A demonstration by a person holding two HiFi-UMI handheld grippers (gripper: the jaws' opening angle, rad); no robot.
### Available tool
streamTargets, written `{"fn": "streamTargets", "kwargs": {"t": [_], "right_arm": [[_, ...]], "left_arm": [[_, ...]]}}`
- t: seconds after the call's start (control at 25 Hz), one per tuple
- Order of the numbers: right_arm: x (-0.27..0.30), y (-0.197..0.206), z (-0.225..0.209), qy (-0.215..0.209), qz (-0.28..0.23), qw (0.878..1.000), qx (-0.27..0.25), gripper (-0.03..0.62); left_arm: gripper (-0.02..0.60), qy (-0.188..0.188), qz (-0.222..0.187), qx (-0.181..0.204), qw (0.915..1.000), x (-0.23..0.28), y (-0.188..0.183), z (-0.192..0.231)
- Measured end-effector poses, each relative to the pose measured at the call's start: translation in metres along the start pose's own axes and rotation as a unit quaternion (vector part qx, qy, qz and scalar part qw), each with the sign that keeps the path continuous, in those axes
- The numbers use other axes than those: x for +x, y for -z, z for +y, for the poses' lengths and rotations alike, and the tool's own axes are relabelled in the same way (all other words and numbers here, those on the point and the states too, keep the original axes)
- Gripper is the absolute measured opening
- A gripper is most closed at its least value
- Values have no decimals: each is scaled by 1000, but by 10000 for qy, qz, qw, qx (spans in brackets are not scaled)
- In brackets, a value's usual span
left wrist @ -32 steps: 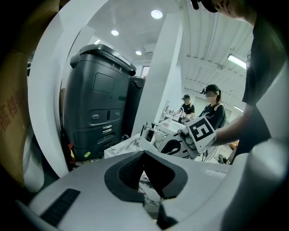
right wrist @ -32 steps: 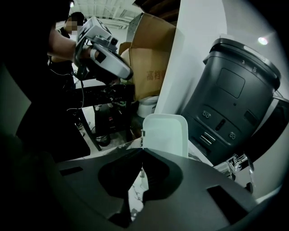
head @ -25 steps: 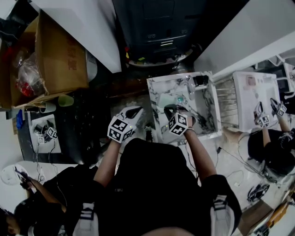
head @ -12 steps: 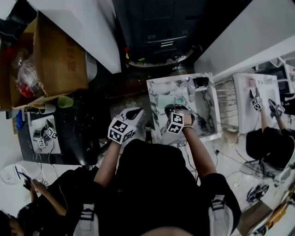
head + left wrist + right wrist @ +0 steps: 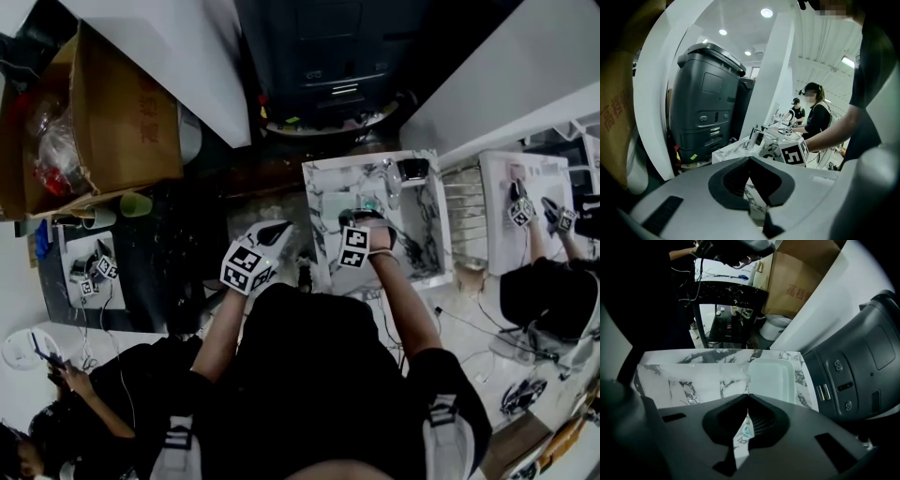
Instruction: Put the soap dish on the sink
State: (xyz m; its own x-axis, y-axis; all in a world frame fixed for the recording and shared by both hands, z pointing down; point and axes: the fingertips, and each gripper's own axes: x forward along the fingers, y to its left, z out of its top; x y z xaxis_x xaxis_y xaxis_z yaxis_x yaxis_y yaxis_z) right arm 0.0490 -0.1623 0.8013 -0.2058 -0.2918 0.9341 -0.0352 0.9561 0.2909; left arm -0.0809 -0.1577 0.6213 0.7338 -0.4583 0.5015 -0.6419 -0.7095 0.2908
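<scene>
Head view: right gripper [image 5: 362, 216] has dropped over the sink [image 5: 419, 239], tips by the teal soap dish [image 5: 368, 203] beside the basin [image 5: 330, 208]; left gripper [image 5: 275, 232] sits left of the sink. Left gripper view: jaws clenched, empty. Right gripper view: jaws clenched on nothing, soap dish lying on the sink beneath, so placing looks done.

In the head view, the basin [image 5: 330, 208] sits in the sink [image 5: 422, 239], with the faucet [image 5: 390, 178] at its two o'clock. From the sink, a machine [image 5: 328, 56] stands at twelve o'clock and a box [image 5: 122, 112] at ten.
</scene>
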Motion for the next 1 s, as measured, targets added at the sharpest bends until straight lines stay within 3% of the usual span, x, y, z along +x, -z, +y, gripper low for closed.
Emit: {"fn": "streamTargets", "kwargs": {"t": [0.36,1.0], "right_arm": [[18,7,-4,-85,482,9964,-688,-2],[38,5,-21,-23,638,9955,-698,0]], "left_arm": [[-2,-72,16,-44,10000,-1,3,2],[-2,-115,41,-39,9999,-4,4,5]]}}
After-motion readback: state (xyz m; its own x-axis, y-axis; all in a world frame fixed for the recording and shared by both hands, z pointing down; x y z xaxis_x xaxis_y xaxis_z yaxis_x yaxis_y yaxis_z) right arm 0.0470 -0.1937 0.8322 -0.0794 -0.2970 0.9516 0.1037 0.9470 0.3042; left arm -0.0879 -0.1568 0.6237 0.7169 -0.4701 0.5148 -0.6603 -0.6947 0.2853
